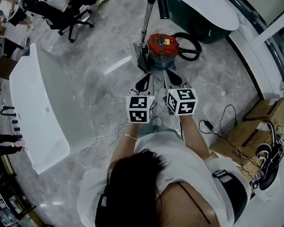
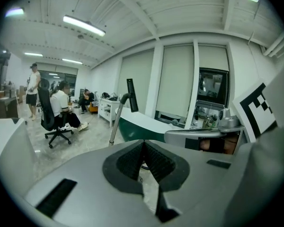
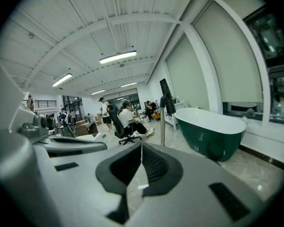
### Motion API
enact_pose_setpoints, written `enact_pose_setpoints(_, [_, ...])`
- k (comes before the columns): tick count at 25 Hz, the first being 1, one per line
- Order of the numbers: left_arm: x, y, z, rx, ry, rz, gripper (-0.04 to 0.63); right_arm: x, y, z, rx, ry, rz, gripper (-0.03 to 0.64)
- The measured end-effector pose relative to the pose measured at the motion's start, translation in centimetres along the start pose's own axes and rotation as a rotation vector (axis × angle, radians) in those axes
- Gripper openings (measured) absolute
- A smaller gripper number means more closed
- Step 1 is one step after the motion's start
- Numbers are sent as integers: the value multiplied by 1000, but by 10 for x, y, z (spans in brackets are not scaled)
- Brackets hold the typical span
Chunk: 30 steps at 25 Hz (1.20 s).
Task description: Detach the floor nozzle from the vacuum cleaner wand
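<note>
Left tongs [image 2: 143, 145] and right tongs [image 3: 141, 148] are closed, seemingly empty.

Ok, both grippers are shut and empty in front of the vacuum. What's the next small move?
Probably open the left gripper and reach forward to the wand above the floor nozzle. It and the right gripper are shut on nothing, short of the vacuum cleaner.

The wand [image 1: 146, 20] is cut off by the head view's top edge. In the gripper views its foot is hidden behind the left tongs [image 2: 143, 148] and the right tongs [image 3: 141, 148]. Its joint beside the vacuum cleaner [image 1: 162, 45] is too small to read. The bathtub [image 1: 201, 4] is cropped too.
</note>
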<state>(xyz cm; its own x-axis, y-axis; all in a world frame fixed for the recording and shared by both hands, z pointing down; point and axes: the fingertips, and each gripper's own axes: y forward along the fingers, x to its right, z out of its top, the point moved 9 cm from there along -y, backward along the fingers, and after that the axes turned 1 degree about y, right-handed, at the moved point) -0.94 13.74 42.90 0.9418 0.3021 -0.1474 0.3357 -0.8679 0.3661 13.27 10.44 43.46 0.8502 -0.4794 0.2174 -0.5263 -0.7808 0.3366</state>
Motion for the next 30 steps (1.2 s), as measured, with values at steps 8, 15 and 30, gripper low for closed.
enact_pose_setpoints(8, [-13,17,5,4,-25,-13,5,5,17,4,-6,-3,-21,15])
enact_pose_setpoints(15, [-24,40,15,-10,-25,-22,5,14,35,12,-14,18,-46,15])
enact_pose_setpoints(30, [-51,99,43,-16,-28,-46,5,40,83,37,-21,27,-76,15])
